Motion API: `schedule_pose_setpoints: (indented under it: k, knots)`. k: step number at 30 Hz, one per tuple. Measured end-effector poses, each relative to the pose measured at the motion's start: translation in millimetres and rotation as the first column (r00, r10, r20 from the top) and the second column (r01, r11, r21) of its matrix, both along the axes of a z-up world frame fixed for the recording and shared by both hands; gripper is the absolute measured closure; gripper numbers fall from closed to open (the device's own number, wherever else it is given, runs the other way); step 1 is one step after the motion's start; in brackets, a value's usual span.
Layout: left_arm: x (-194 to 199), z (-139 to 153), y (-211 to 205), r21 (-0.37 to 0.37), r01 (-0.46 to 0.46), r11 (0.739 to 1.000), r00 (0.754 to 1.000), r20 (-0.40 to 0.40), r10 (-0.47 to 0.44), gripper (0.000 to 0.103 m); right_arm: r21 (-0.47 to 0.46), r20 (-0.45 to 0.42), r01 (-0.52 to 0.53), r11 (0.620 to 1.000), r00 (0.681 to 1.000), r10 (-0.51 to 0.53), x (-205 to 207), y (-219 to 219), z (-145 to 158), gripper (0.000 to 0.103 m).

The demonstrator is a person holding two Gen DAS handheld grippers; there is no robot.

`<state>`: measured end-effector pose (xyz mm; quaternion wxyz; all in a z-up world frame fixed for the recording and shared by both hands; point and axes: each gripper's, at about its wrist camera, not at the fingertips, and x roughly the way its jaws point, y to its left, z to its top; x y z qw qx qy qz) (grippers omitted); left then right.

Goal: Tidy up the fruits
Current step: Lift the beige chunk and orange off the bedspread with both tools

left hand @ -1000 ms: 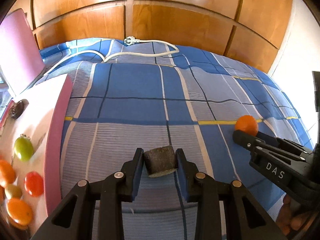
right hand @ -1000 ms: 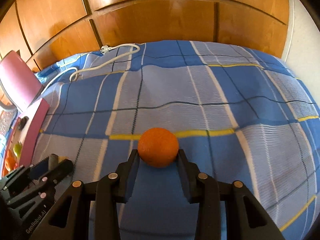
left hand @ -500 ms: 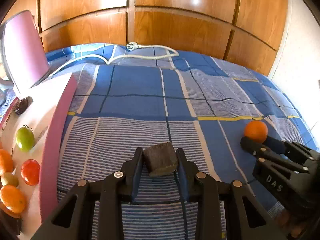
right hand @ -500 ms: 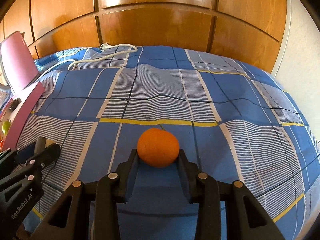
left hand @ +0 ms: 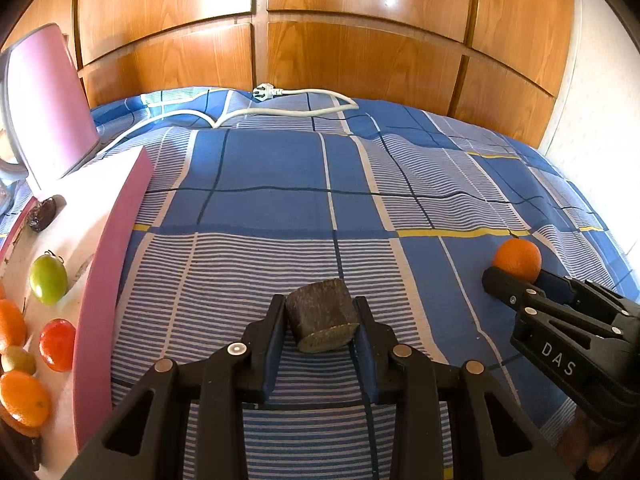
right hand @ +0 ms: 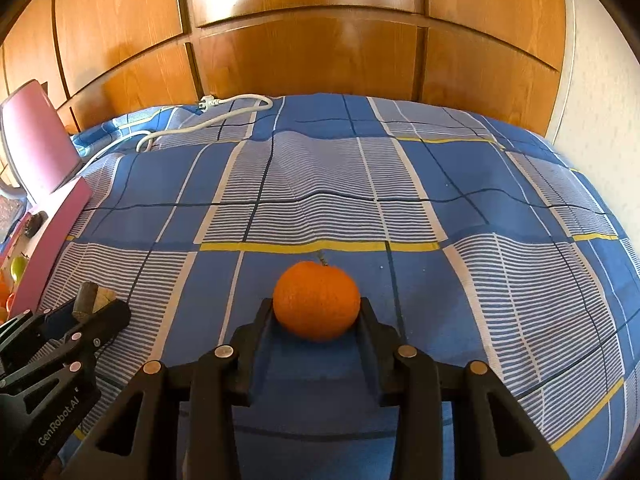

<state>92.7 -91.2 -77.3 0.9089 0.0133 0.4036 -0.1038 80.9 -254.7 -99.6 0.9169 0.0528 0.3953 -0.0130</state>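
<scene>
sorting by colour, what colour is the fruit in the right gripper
Orange: the fruit in the right gripper shows best in the right wrist view.

Orange mandarin [right hand: 316, 304], blue plaid bedspread [right hand: 360, 200], pink box [left hand: 108, 280]

Left hand-held gripper [left hand: 320, 330] clamping brown chunk [left hand: 322, 320]

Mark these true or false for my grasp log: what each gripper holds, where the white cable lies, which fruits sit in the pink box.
1. The left gripper grips a dark brown cut-ended chunk. True.
2. The right gripper is empty. False: it grips a round orange tangerine.
3. The white power cable lies on the blue checked bedspread near the wooden panels. True.
4. The open pink box holds only oranges. False: a green fruit and a red fruit are there too.
</scene>
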Motion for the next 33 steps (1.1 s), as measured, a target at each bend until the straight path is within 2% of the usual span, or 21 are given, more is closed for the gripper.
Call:
schedule_pose_setpoints:
  k: [19,24,33]
  knots:
    - [-0.8,-1.1,-3.9,0.023,0.002,1.000,1.000,0.009,-0.002,0.070,0.021,0.009,-0.008,1.000,1.000,0.008,0.0,-1.3,0.1,0.059]
    - [-1.0,-1.1,-6.2,0.040,0.000,0.999,1.000,0.011,-0.001,0.070,0.065,0.017,-0.040,0.997,0.999,0.039,0.3,-2.6,-0.3,0.046]
    - [-2.7,-1.2,-14.0,0.098,-0.003,0.995,1.000,0.021,0.001,0.070,0.147,0.041,-0.055,0.988,0.998,0.050,-2.0,-11.3,-0.8,0.044]
